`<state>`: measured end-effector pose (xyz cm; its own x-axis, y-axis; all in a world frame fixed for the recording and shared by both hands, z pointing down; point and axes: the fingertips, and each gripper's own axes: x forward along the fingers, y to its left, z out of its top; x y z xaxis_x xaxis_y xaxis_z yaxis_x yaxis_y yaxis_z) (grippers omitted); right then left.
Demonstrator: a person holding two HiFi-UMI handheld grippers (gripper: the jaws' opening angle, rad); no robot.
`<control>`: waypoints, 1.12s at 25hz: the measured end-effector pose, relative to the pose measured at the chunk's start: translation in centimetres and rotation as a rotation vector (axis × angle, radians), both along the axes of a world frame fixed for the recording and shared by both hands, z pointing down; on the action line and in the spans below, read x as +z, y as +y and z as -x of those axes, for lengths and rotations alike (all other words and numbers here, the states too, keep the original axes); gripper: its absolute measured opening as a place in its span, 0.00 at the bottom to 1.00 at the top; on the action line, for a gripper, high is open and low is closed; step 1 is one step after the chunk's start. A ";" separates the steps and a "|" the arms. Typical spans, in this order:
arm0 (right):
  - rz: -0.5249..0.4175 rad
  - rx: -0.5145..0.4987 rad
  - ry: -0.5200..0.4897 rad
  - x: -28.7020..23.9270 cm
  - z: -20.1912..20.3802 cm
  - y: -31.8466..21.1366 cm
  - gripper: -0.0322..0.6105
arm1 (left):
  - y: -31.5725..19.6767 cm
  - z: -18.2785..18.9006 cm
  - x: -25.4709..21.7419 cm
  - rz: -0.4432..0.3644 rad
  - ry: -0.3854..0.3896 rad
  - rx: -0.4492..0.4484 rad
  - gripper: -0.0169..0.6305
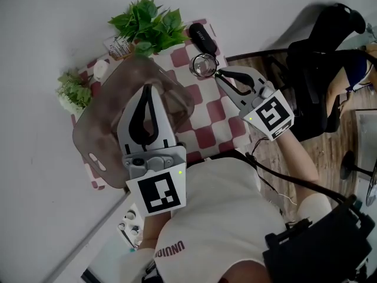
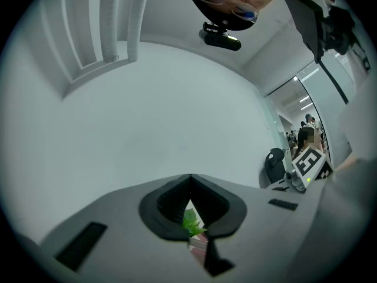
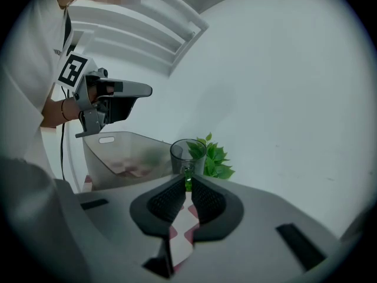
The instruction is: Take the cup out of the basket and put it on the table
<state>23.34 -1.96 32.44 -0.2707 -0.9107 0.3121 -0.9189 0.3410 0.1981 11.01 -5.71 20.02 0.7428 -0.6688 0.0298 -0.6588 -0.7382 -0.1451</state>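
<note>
- Glass cup (image 1: 204, 65), seen from the head, stands on the checked table (image 1: 203, 135) just right of the smoky basket (image 1: 126, 108), already outside it. The left gripper (image 1: 148, 88) hangs over the basket.
- Left gripper view: jaws closed together, nothing between them.
- Right gripper view: the right gripper (image 3: 187, 178) pinches the cup's near wall beside the basket. Drawing back before letting go would likely topple the cup.
</note>
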 end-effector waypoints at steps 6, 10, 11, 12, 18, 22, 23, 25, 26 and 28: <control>0.055 0.056 -0.060 2.4 -1.2 0.7 0.12 | 0.7 -1.0 0.4 0.004 -0.010 0.018 0.04; 0.079 0.059 -0.073 3.9 -1.4 0.7 0.12 | 1.1 -1.5 0.9 0.014 -0.031 0.031 0.04; 0.084 0.059 -0.074 4.2 -1.5 0.7 0.12 | 1.1 -1.7 1.0 0.014 -0.037 0.034 0.04; 0.090 0.058 -0.075 4.6 -1.6 0.6 0.12 | 1.2 -1.9 1.1 0.013 -0.043 0.036 0.04; 0.142 0.071 -0.079 8.1 -1.8 0.7 0.12 | 1.3 -2.4 2.0 0.039 -0.055 0.033 0.04; 0.185 0.074 -0.090 10.7 -1.5 0.7 0.12 | 1.3 -2.3 2.2 0.038 -0.071 0.024 0.04; 0.193 0.075 -0.093 11.2 -1.5 0.7 0.12 | 1.3 -2.3 2.2 0.038 -0.074 0.024 0.04; 0.205 0.075 -0.096 12.0 -1.3 0.7 0.12 | 1.4 -2.3 2.5 0.047 -0.080 0.025 0.04; 0.210 0.074 -0.097 12.4 -1.2 0.8 0.12 | 1.5 -2.3 2.7 0.053 -0.082 0.027 0.04; 0.219 0.076 -0.099 13.1 -1.1 0.9 0.12 | 1.6 -2.3 3.0 0.065 -0.084 0.031 0.04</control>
